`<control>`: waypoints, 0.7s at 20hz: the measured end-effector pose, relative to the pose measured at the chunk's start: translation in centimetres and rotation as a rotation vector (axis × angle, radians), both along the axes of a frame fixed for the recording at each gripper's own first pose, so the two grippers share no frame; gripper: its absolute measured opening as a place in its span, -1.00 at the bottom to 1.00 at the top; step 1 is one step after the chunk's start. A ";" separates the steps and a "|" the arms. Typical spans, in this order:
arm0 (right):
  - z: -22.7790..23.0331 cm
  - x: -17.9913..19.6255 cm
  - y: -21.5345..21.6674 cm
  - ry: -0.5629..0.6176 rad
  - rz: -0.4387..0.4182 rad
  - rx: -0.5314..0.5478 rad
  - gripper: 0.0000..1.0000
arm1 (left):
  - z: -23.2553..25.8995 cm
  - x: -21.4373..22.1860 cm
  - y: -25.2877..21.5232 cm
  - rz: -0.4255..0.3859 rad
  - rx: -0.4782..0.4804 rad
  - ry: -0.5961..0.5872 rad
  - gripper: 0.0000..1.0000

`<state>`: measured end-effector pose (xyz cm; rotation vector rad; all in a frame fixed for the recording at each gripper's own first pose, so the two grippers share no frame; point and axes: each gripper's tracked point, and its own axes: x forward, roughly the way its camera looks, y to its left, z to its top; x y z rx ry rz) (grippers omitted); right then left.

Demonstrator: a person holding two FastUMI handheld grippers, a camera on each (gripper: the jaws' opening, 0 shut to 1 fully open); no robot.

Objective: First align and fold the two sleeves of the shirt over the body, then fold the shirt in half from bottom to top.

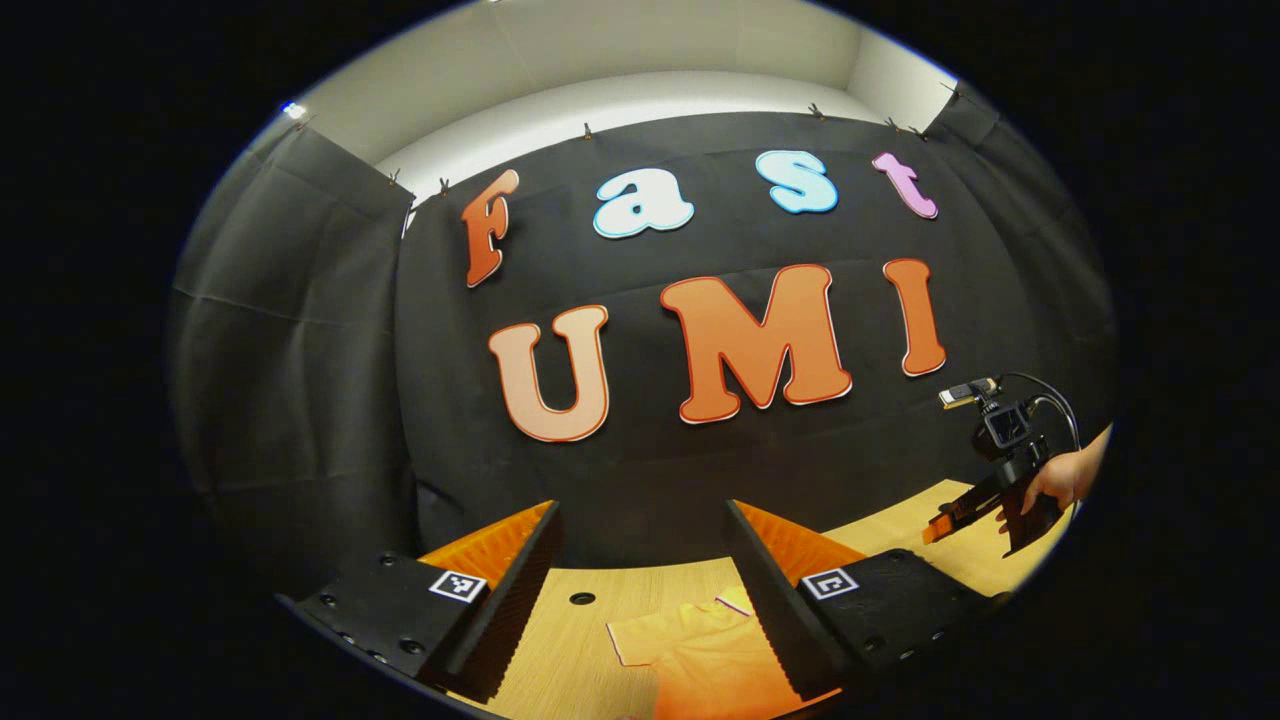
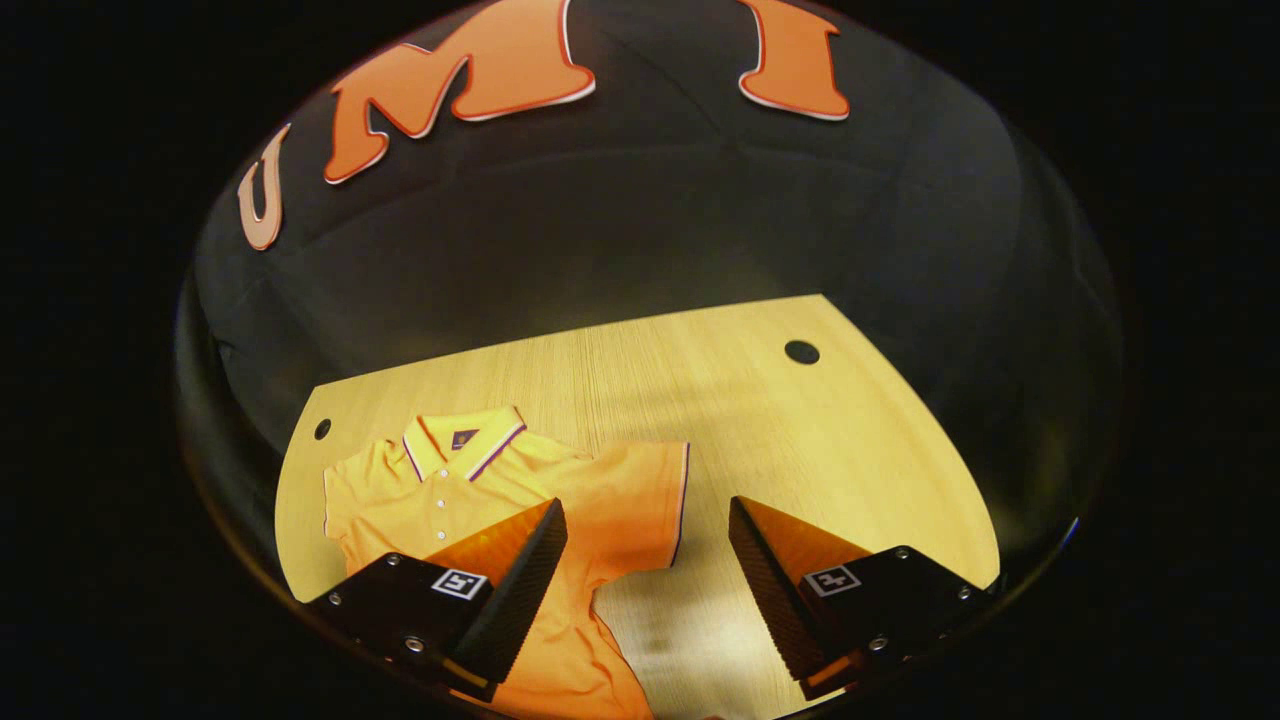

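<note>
The black cloth wall (image 2: 640, 230) of the booth rises behind a light wooden surface (image 2: 800, 430) with small round dark holes (image 2: 801, 352) in it. On the surface lies the orange short-sleeved polo shirt (image 2: 610, 500), spread flat with its front up; its striped collar (image 2: 462, 442) points toward the wall and one sleeve (image 2: 650, 490) stretches out sideways, unfolded. In the right gripper view the right gripper (image 2: 648, 560) hangs above the shirt's body and that sleeve, its fingers spread wide with nothing between them. In the left gripper view the left gripper (image 1: 642, 570) is likewise wide apart and empty, raised over the near part of the shirt (image 1: 700, 650). Far off at that view's right edge, a hand (image 1: 1065, 480) holds the other gripper above the surface (image 1: 560, 650).
</note>
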<state>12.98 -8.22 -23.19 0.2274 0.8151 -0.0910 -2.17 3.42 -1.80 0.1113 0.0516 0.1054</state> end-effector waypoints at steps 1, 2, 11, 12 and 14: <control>-0.8 0.6 0.0 0.030 0.006 0.018 0.97 | -0.4 -0.2 0.5 0.020 0.005 0.011 0.96; -1.6 1.1 0.1 0.062 0.011 0.039 0.96 | -0.7 -0.3 0.8 0.038 0.010 0.023 0.96; -9.1 3.4 0.1 0.340 0.034 0.153 0.92 | -2.4 -1.6 0.6 0.115 0.050 0.120 0.97; -10.1 3.4 0.2 0.367 0.036 0.155 0.87 | -2.6 -1.7 0.5 0.119 0.049 0.133 0.97; -11.8 3.8 -0.1 0.409 0.054 0.121 0.81 | -3.4 -2.0 0.1 0.127 0.047 0.160 0.97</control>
